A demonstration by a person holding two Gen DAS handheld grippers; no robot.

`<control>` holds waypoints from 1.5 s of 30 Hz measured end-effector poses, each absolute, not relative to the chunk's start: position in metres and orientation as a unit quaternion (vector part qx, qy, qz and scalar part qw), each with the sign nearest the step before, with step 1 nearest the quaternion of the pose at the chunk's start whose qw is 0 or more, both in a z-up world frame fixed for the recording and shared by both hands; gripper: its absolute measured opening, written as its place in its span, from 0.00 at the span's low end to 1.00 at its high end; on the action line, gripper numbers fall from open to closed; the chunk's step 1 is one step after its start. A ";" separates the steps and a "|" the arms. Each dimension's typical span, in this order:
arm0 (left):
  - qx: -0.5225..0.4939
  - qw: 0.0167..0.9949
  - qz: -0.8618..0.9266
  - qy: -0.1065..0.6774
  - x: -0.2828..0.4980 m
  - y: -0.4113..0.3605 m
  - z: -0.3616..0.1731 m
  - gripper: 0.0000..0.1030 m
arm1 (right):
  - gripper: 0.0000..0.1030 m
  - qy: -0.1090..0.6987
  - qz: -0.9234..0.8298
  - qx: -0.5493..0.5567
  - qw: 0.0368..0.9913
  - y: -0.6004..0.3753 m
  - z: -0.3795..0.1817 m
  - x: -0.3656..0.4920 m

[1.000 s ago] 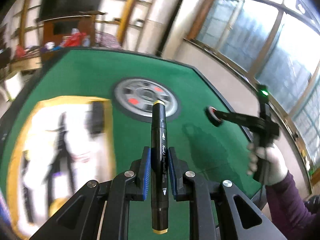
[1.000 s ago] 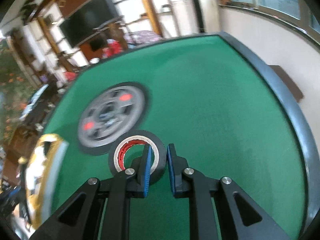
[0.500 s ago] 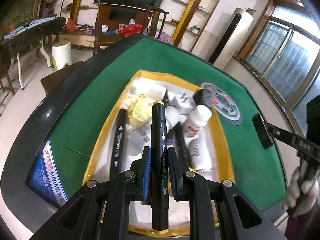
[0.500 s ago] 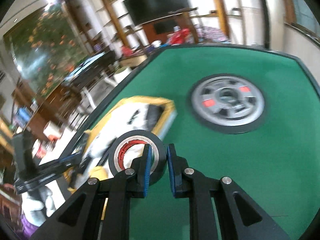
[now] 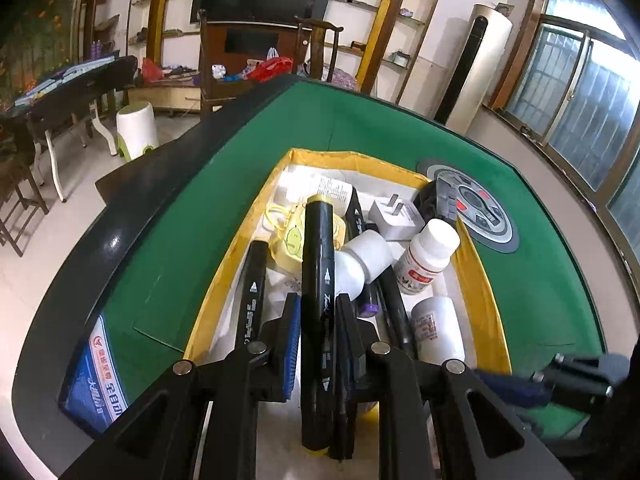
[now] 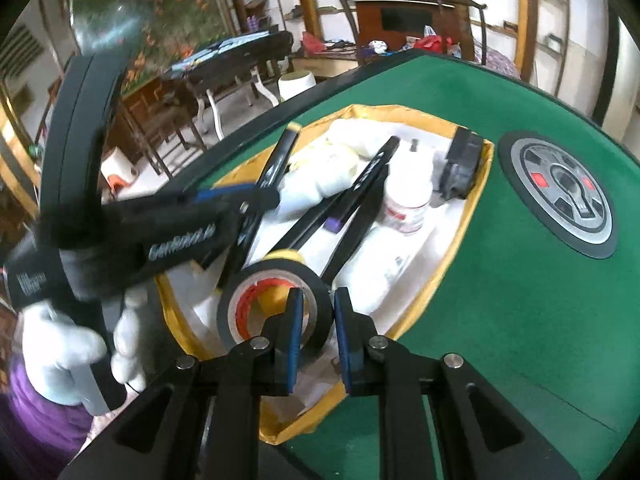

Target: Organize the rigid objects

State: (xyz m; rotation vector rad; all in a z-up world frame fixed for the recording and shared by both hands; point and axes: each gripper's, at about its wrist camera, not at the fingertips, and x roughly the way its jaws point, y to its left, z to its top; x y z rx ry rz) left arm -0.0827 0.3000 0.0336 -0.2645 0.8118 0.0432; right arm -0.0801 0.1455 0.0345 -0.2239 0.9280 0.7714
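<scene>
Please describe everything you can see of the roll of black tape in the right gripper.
The roll of black tape is a glossy black ring with a pale cardboard core printed red inside. It stands on edge, its hole facing the camera's left. The right gripper has its jaws shut on the ring's wall, one pad inside the hole. It hangs over the near end of the yellow-rimmed tray.

Left wrist camera looks steeply down along its fingers, close over the yellow-rimmed tray (image 5: 484, 280), the tray's far end at twelve o'clock. Right wrist camera tilts down too, tray (image 6: 476, 184) toward eleven o'clock. Both share the tray and green table (image 5: 392, 128) (round hub included).
</scene>
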 end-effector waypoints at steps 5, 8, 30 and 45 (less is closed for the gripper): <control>-0.119 0.918 0.030 0.377 -0.091 0.297 0.042 0.54 | 0.15 0.417 0.362 -0.151 0.820 0.160 0.029 -0.098; -0.118 0.921 0.040 0.368 -0.097 0.297 0.049 0.70 | 0.15 0.417 0.370 -0.161 0.815 0.165 0.027 -0.103; -0.037 0.948 0.155 0.274 -0.147 0.263 0.103 0.98 | 0.57 0.356 0.326 -0.061 0.873 0.095 0.072 -0.110; 0.013 0.960 0.153 0.235 -0.170 0.208 0.130 0.99 | 0.69 0.316 0.291 -0.009 0.903 0.036 0.085 -0.117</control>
